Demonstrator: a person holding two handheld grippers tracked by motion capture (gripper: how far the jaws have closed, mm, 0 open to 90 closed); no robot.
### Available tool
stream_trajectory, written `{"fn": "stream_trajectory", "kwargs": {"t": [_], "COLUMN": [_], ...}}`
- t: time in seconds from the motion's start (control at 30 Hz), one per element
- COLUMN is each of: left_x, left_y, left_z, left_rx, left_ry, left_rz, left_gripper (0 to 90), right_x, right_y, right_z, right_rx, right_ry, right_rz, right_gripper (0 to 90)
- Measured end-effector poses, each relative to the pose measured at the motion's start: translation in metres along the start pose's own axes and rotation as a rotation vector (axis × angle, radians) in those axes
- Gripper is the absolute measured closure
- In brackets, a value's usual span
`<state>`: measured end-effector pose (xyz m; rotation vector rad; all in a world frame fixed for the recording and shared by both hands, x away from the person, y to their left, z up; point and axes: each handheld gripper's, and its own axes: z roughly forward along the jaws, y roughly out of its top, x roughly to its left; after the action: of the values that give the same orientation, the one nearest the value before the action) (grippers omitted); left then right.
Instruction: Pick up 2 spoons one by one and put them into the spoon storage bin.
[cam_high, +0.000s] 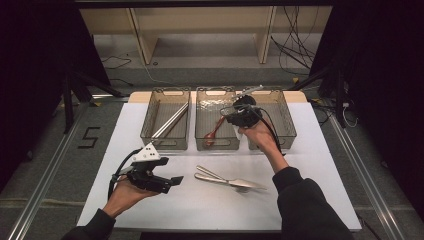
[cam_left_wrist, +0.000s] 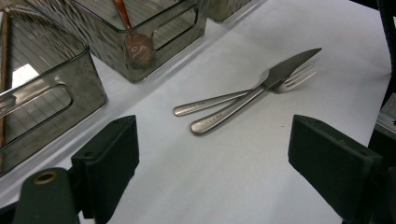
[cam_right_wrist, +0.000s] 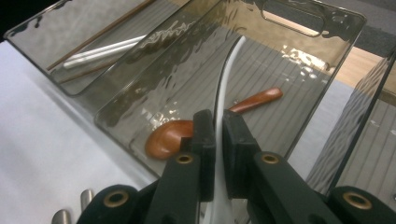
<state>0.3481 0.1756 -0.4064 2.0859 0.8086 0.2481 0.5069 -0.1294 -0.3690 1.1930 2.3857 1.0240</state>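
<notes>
Over on the left we have the left bin, with chopsticks lying slantwise along its floor; in the right gripper view we see a white pair and brown sticks together in there. In front of it, low over the white table, our left gripper sits in the left hand, pointing to the right toward the cutlery. We see its jaws spread wide in the left gripper view, nothing between them, just bare tabletop.

Moving to the middle, a knife and a fork lie crossed on the table, the knife on top, handles toward the left gripper, well apart from both grippers. Behind them is the middle bin, and a brown wooden spoon lies on its floor, bowl toward the near wall.

Now the right side: our right hand holds the right gripper up over the rim between the middle bin and the right bin. Its jaws are clamped narrow on a white spoon, gripping the thin handle edge-on, and the handle curves up and away above the middle bin. In the high view we see the pale handle sticking out past the gripper toward the back of the table. Whether the white spoon touches anything below, we cannot tell.
</notes>
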Motion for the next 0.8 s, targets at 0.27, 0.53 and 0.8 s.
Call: {"fn": "stream_trajectory", "kwargs": {"t": [0.27,0.53,0.8], "left_x": [0.0,-0.001,-0.001], "left_y": [0.0,0.0,0.0], "left_z": [0.0,0.0,0.0], "left_rx": [-0.003,-0.001,-0.001], "left_ry": [-0.003,-0.006,-0.007], "left_rz": [-0.001,0.0,0.004], "left_gripper": [15.9,15.9,15.9], "right_x": [-0.004,-0.006,-0.012], "right_y": [0.008,0.014,0.012], "right_z": [0.019,0.032,0.043], "right_rx": [0.014,0.036,0.045], "right_ry": [-0.011,-0.031,-0.048], "right_rz": [0.023,0.037,0.067], "right_gripper": [85.5,85.4,85.3]}}
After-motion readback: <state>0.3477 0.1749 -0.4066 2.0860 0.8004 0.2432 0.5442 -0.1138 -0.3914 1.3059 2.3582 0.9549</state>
